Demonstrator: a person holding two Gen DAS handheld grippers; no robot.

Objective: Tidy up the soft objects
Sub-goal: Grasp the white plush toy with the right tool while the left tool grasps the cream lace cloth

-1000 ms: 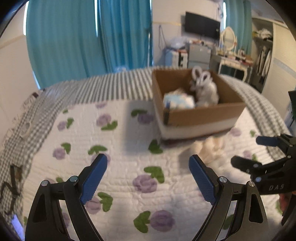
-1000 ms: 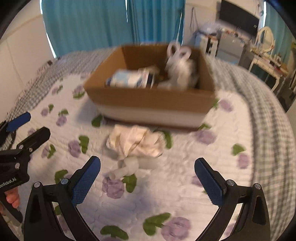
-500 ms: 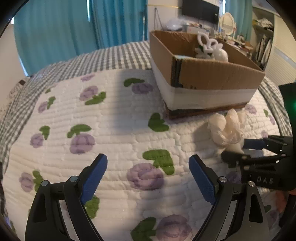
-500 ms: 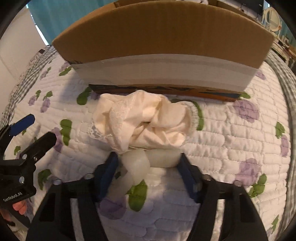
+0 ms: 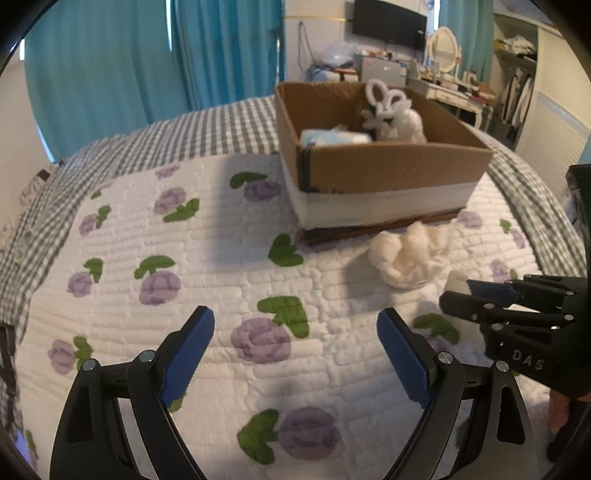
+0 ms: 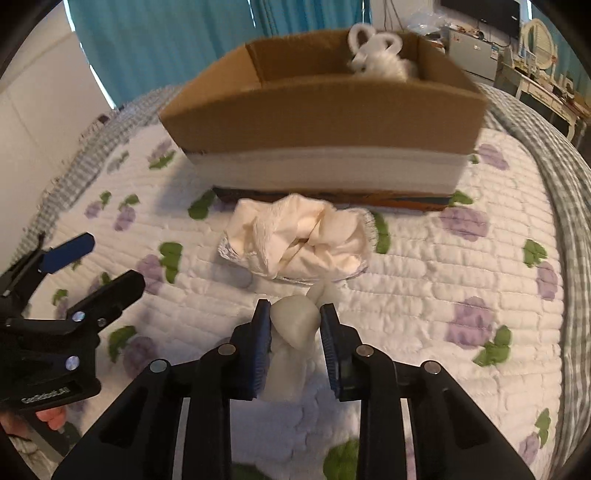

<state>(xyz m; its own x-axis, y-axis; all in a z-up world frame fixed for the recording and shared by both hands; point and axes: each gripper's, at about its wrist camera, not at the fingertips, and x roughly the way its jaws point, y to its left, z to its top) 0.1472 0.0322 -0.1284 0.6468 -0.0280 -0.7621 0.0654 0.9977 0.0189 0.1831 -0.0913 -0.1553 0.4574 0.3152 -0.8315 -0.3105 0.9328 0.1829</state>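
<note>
My right gripper (image 6: 295, 317) is shut on a soft white translucent object (image 6: 295, 326), held just above the quilt; it also shows in the left wrist view (image 5: 476, 291). A crumpled cream cloth (image 6: 299, 236) lies in front of it on the bed, also in the left wrist view (image 5: 410, 254). Behind the cloth stands an open cardboard box (image 6: 325, 122), seen too in the left wrist view (image 5: 384, 166), holding a white plush rabbit (image 5: 395, 114) and a light blue bundle (image 5: 332, 137). My left gripper (image 5: 295, 350) is open and empty over the quilt, left of the right one.
The bed has a white quilt with purple flowers (image 5: 159, 286) over a grey checked sheet (image 5: 207, 129). Teal curtains (image 5: 147, 62) hang behind. A dresser with a mirror (image 5: 448, 55) and a wall TV (image 5: 388, 18) stand at the far right.
My right gripper has closed on the white soft object and pulled back and up from the cloth. My left gripper has risen, so the box inside shows again.
</note>
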